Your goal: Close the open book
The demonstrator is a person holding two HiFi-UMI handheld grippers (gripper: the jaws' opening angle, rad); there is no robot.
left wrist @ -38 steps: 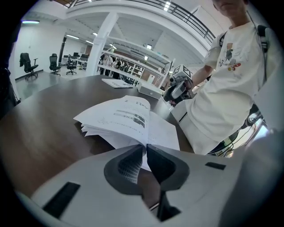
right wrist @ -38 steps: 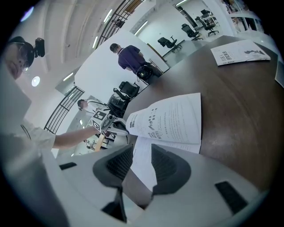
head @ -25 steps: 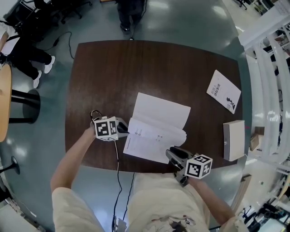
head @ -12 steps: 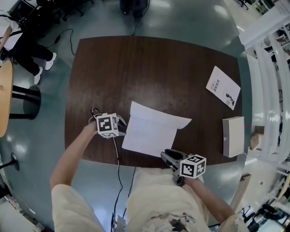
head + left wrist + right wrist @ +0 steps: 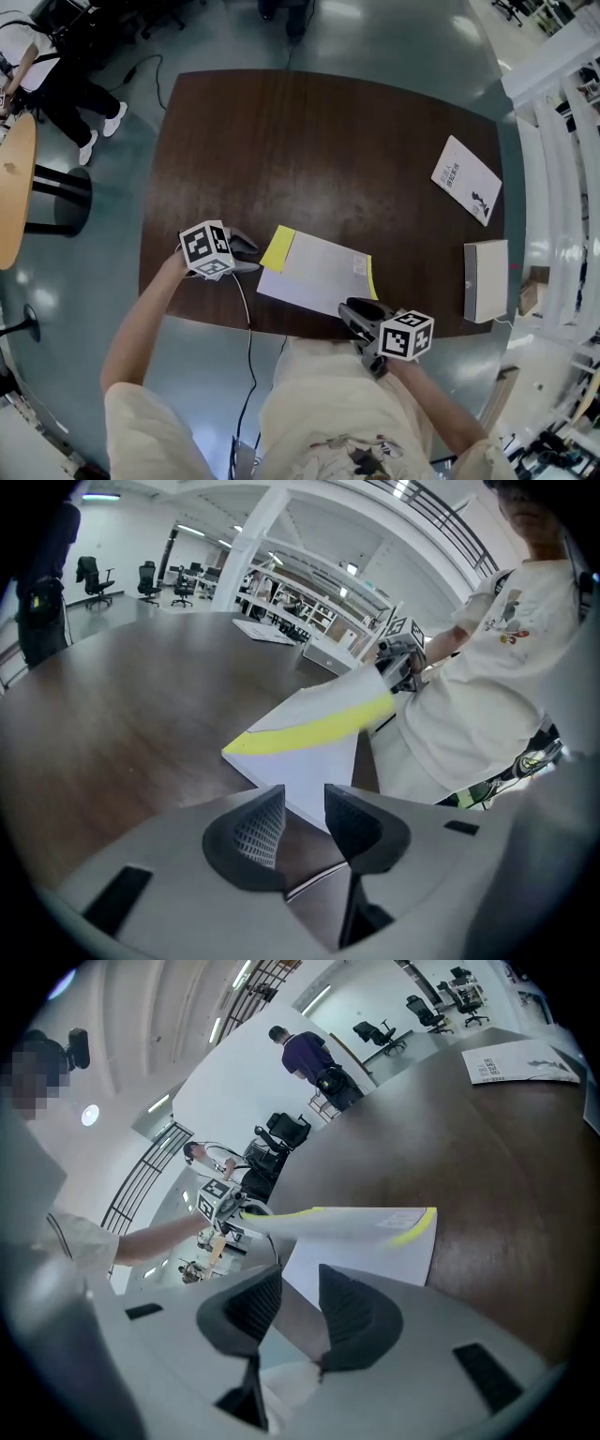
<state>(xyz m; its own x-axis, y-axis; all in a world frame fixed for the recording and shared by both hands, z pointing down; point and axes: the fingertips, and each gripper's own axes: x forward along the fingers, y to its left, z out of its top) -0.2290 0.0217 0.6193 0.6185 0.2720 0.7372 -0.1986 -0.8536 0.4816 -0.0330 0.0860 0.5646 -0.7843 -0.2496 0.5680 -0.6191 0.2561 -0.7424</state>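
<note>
The book lies near the front edge of the dark wooden table. A white cover with yellow strips is folded over it. In the right gripper view that cover still hangs slightly above the page beneath. My left gripper sits just left of the book's yellow-edged corner. It is open with nothing between its fingers. My right gripper hovers at the book's front right, by the table edge. It is open and holds nothing.
A thin white booklet lies at the back right. A white box-like book sits at the right edge. A cable trails from the left gripper over the front edge. A round wooden table and a seated person are far left.
The book's left side has swung over onto the right, so the open pages are now covered. The left gripper has let go of it and drawn back left. The right gripper has barely shifted.
</note>
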